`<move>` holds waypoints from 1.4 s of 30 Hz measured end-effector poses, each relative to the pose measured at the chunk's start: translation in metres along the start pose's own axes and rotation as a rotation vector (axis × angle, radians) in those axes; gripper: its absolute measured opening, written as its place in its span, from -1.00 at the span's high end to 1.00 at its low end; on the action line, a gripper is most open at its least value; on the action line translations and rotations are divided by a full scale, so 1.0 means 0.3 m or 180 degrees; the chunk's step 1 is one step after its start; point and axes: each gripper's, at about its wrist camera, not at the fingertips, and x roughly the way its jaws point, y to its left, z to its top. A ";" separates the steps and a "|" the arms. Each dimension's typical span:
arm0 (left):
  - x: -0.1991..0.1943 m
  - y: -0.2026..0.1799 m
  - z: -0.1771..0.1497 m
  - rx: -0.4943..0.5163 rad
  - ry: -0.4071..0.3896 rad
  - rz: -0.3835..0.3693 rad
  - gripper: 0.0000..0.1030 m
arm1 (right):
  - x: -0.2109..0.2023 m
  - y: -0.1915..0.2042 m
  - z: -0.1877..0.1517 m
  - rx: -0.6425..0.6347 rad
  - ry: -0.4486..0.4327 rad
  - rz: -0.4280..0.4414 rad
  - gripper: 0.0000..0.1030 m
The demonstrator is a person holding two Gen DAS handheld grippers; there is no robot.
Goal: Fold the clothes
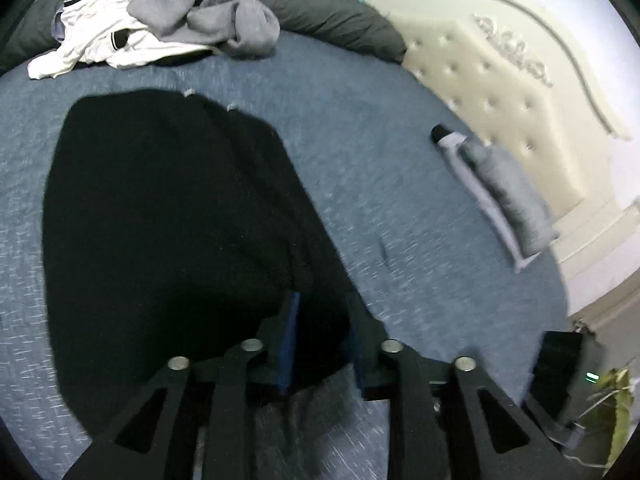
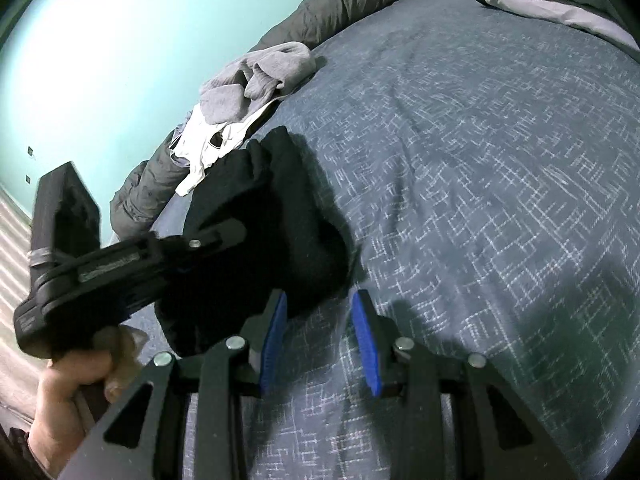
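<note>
Black garment lies spread on the bed just beyond the left gripper, whose jaws stand apart with dark cloth showing behind the gap; no pad seems to press it. The right gripper hovers beside the garment's near edge, jaws spread and empty. It looks soft, light and limp, likely to sag and bunch, so a pinch at a hem or corner should serve best. The blue cover is flat and patterned. Farther off sit a grey-and-white heap, a folded grey stack, a tufted headboard and a teal wall.
</note>
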 end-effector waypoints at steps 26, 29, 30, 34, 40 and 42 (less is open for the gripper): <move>-0.141 0.280 -0.148 -0.0159 -0.0166 0.0530 -0.04 | 0.233 0.159 0.125 -0.0410 0.0164 0.0296 0.40; -0.133 0.271 -0.140 -0.0134 -0.0160 0.0566 -0.04 | 0.230 0.184 0.129 -0.0567 0.0122 0.0253 0.75; -0.136 0.266 -0.139 -0.0131 -0.0157 0.0554 -0.04 | 0.201 0.204 0.138 -0.0645 0.0006 0.0298 0.77; -0.141 0.220 -0.142 -0.0017 -0.0110 0.0451 -0.04 | 0.069 0.264 0.167 -0.0885 -0.0339 0.0380 0.81; -0.098 0.183 -0.158 0.0090 0.0035 0.0626 -0.04 | 0.071 0.162 0.117 -0.0692 -0.0129 0.0150 0.81; -0.097 0.178 -0.158 0.0102 0.0044 0.0647 -0.04 | 0.110 0.111 0.109 -0.0512 0.0002 0.0121 0.81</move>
